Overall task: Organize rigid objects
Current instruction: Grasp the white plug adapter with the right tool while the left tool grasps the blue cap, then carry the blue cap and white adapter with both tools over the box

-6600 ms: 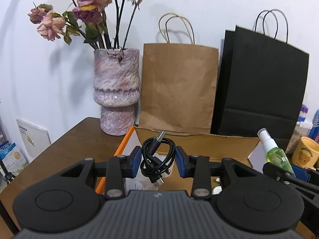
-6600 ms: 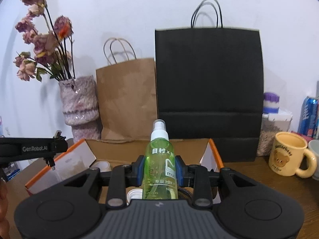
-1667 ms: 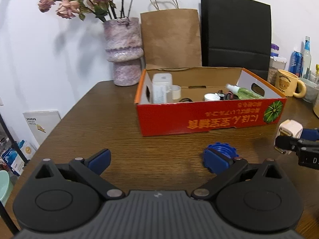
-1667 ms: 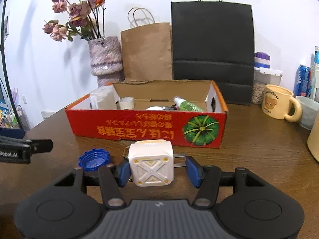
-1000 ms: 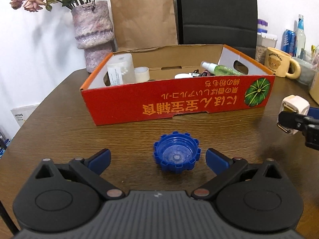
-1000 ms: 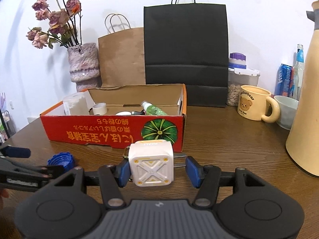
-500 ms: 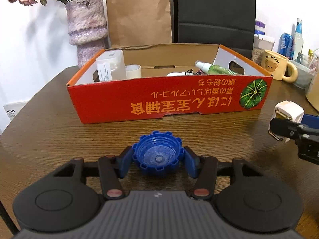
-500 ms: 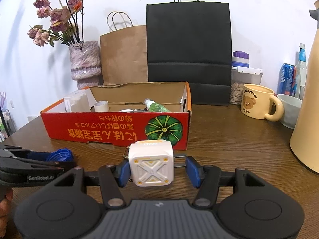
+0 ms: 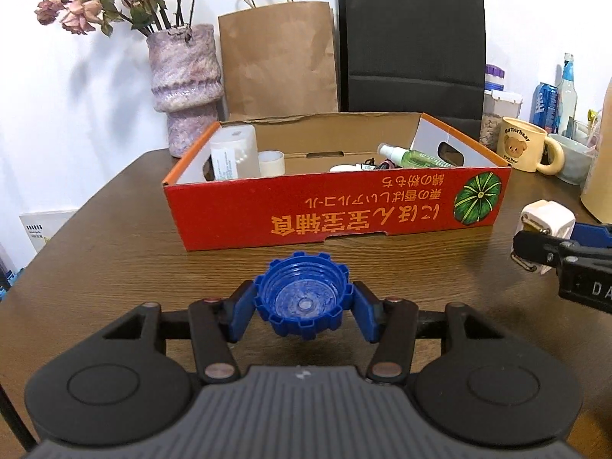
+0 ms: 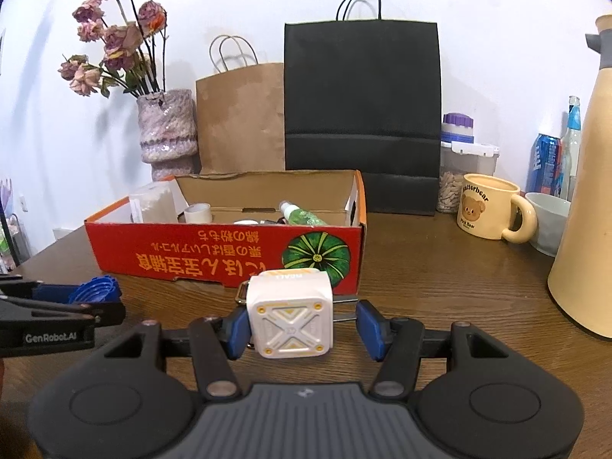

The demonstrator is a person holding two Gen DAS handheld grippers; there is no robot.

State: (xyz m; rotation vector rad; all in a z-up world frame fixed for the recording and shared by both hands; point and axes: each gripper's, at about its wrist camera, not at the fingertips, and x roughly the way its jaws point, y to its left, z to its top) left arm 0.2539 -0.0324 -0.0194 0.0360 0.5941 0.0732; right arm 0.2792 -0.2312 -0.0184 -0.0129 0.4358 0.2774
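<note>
Two paper bags (image 9: 344, 53) lean on the wall behind the brown table (image 9: 114, 252).

light: bright, even indoor | shadows: soft on the wall (image 9: 95, 88) | edges: fisheye bending (dark corners) | focus: sharp

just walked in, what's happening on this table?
A person is tidying loose items into the red cardboard box with a pair of tongs in each hand. The left tongs are shut on a blue bottle cap, held in front of the box. The right tongs hold a white cube-shaped device, also short of the box. A green spray bottle, a white container and a tape roll already sit inside.
</note>
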